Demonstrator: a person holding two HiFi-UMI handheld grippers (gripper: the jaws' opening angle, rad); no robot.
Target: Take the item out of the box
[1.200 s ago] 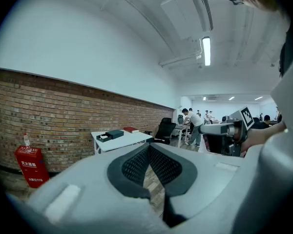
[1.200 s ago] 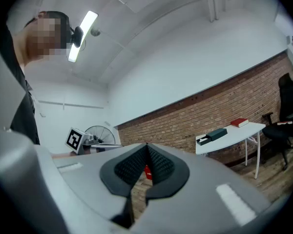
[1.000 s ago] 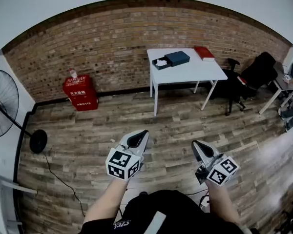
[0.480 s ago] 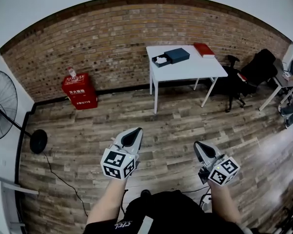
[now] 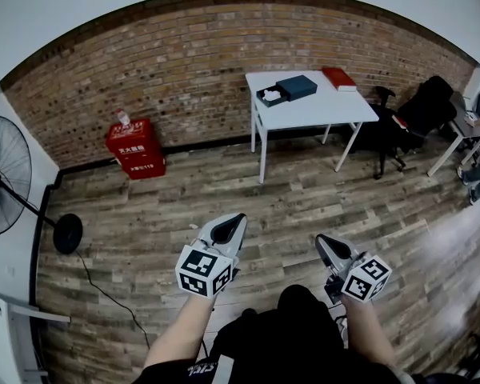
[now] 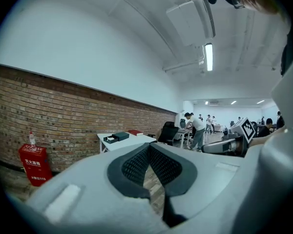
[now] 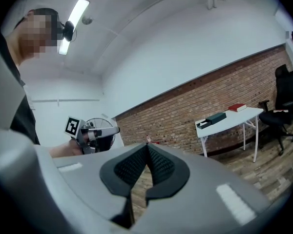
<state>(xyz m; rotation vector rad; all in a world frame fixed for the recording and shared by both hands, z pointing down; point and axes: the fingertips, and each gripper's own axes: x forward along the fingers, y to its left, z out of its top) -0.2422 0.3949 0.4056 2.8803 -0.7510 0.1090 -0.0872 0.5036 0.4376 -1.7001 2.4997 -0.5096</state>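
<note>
**Both jaws clenched on nothing, the box well off on the table**

I hold my left gripper (image 5: 236,219) and my right gripper (image 5: 321,239) side by side above the wooden floor (image 5: 144,214), both pointing roughly level toward the brick wall (image 5: 184,62). My left jaws are pressed together at the tips, with only floor showing through the slit below them. My right jaws are clenched the same way and nothing sits between the pads (image 7: 158,165). Neither gripper touches anything.

The box (image 5: 286,91) lies on the white table (image 5: 320,109) that stands against the wall, well apart from me. It sits along the table's far edge, toward the far left corner. Its dark blue lid (image 5: 298,86) covers the right part, and the left part stands open. The item (image 5: 270,97) shows there as a small white patch inside, too small to identify. A red book (image 5: 338,78) lies at the table's far right corner, apart from the box.

A black office chair (image 5: 420,112) stands just beyond the table's right edge. On the floor against the wall, left of the table, is a red cabinet (image 5: 135,149). A standing fan (image 5: 4,174) is at the far left.
</note>
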